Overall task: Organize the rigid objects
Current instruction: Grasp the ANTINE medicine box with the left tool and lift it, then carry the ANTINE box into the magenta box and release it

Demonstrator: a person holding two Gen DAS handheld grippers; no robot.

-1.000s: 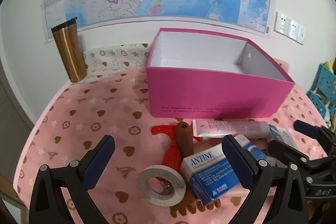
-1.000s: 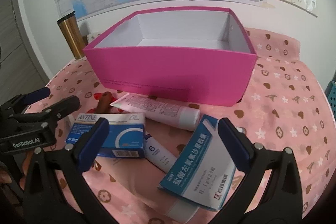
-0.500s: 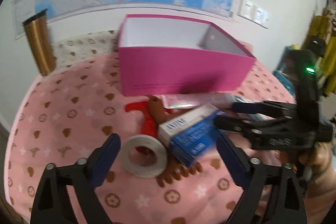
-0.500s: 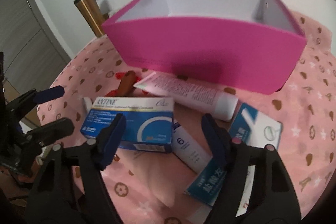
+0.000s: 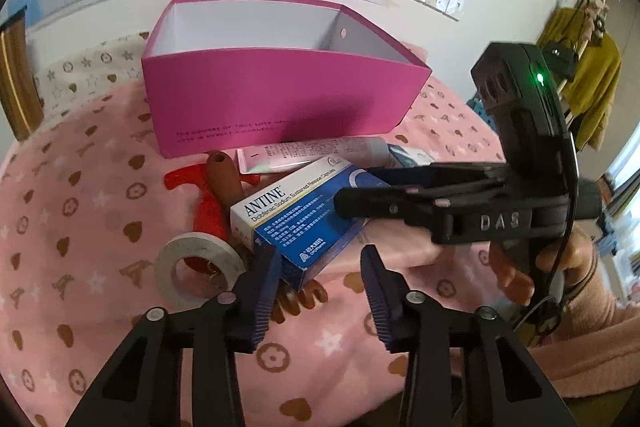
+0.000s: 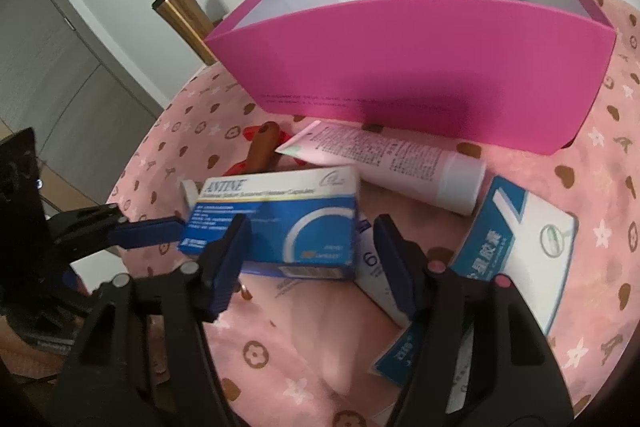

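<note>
A blue and white ANTINE box (image 5: 304, 223) lies on the pink cloth in front of the open pink box (image 5: 280, 99). My left gripper (image 5: 320, 263) is closing, and the ANTINE box's near corner sits between its jaws, beside the left pad; the right pad stands apart. My right gripper (image 6: 310, 239) is also closing over the ANTINE box (image 6: 280, 223); a gap shows at its right finger (image 6: 390, 247). The right gripper (image 5: 360, 193) reaches in from the right in the left wrist view. The left gripper (image 6: 152, 225) points at the box's left end.
A pink tube (image 6: 380, 163), a white bottle (image 6: 372, 261) and a blue-white carton (image 6: 516, 247) lie by the pink box (image 6: 420, 67). A tape roll (image 5: 196, 267) and a red tool with a brown handle (image 5: 224, 175) lie left. A bronze tumbler (image 6: 184, 19) stands behind.
Both grippers' jaws have narrowed a lot. The left view has swung right and down onto the ANTINE box, and the right gripper has come down over that box from the other side.
</note>
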